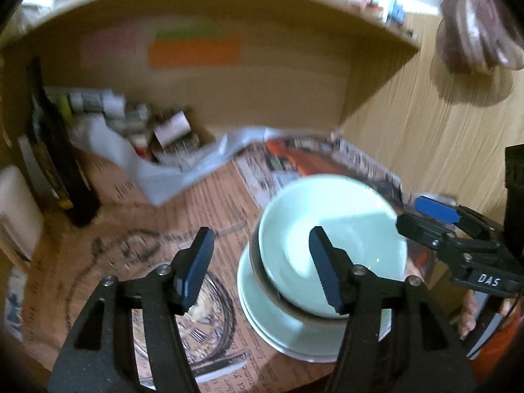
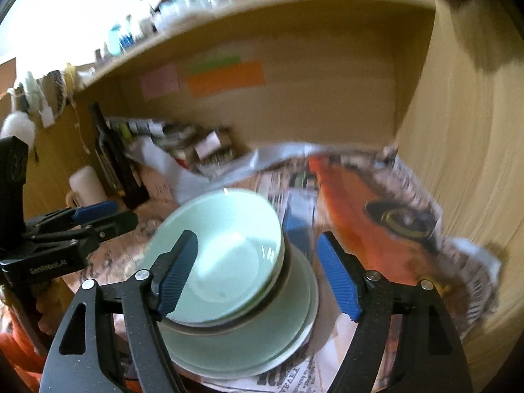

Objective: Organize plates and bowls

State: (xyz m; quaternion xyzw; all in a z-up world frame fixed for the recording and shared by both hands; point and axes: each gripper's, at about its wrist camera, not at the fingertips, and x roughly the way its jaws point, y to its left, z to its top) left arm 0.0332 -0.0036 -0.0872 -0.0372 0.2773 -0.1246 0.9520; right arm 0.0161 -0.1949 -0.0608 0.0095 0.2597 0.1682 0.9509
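A pale green bowl (image 1: 344,229) (image 2: 229,252) sits tilted on a stack of pale green plates (image 1: 294,340) (image 2: 262,337), on a newspaper-lined shelf. My left gripper (image 1: 262,262) hovers open above the bowl's left rim; one finger is over the bowl, the other over a clear glass dish (image 1: 203,321). My right gripper (image 2: 257,245) stands open astride the bowl's right rim, its pads off the bowl. Each gripper also shows in the other's view: the right gripper (image 1: 425,213) at the right edge, the left gripper (image 2: 98,213) at the left edge. Both views are blurred.
The back panel (image 1: 262,75) carries orange, green and pink labels. At the back left are a dark bottle (image 1: 55,163), a white mug (image 2: 86,183), small jars (image 1: 98,101) and a crumpled plastic bag (image 1: 170,170). A wooden side wall (image 2: 465,131) closes the right.
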